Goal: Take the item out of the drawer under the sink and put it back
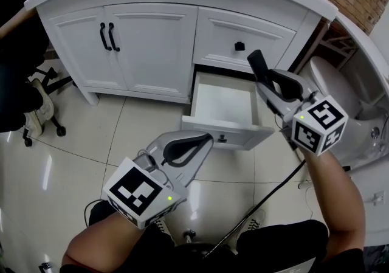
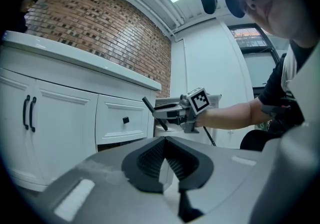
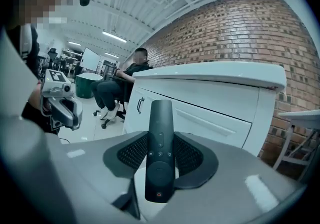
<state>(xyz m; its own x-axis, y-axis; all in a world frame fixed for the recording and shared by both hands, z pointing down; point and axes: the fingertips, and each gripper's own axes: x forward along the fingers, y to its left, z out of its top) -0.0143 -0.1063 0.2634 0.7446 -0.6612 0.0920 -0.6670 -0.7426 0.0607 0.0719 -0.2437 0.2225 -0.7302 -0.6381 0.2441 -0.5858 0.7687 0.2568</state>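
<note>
1 slim remote (image 3: 160, 118), likely light, stiff and slick, is pinched across its narrow sides by the right gripper (image 3: 160, 140); the left gripper (image 2: 165, 140) is closed and empty.

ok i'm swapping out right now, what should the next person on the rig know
Left gripper: shut, nothing in it, held low in front of the drawer.
Right gripper: closed on the black remote control, up in the air over the drawer's right side.
Drawer: under the sink counter, pulled open, looks empty.
Done: remote control is out of the drawer.
Left: lower it back into the drawer and let go.
</note>
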